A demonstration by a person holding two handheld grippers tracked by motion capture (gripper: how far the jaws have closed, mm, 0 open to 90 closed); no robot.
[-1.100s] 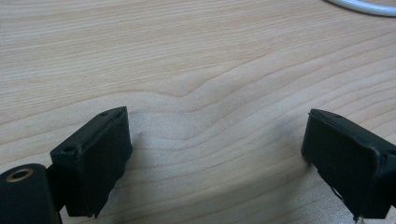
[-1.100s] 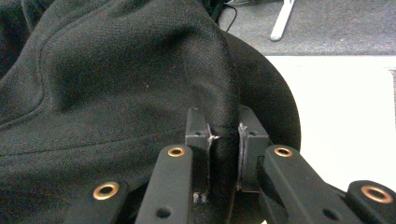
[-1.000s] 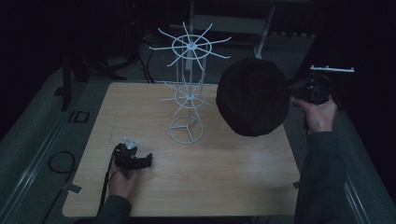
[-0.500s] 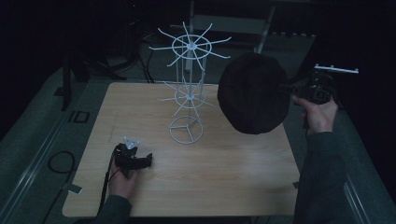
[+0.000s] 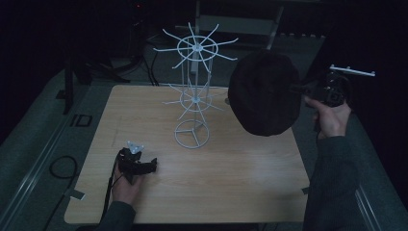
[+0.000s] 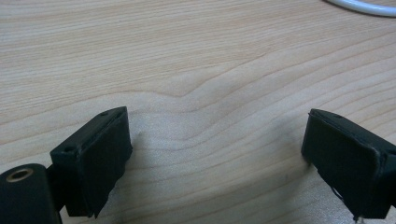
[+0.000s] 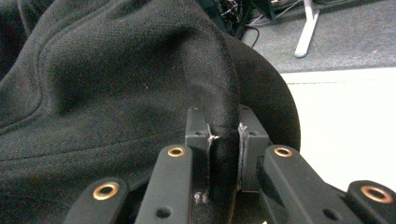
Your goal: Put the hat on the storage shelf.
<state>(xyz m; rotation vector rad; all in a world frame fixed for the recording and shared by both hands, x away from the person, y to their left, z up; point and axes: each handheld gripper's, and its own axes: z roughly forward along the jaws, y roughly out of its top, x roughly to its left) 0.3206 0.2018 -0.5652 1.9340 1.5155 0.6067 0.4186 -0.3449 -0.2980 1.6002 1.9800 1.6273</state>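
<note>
Right gripper view: black hat (image 7: 116, 84) edge pinched btwn right gripper (image 7: 223, 140) pads

A light wooden table (image 5: 231, 168) with a visible grain is set in a dimly lit room. It is surrounded by grey carpeted floor (image 5: 38, 144), on which a pale strip is laid at 9 o'clock of the table. Black cables (image 5: 120, 67) are gathered on the floor at 11 o'clock, beside a dark stand (image 5: 70, 82). At 12 o'clock, a grey metal frame (image 5: 240, 24) with a slanted leg is seen against darkness.
</note>
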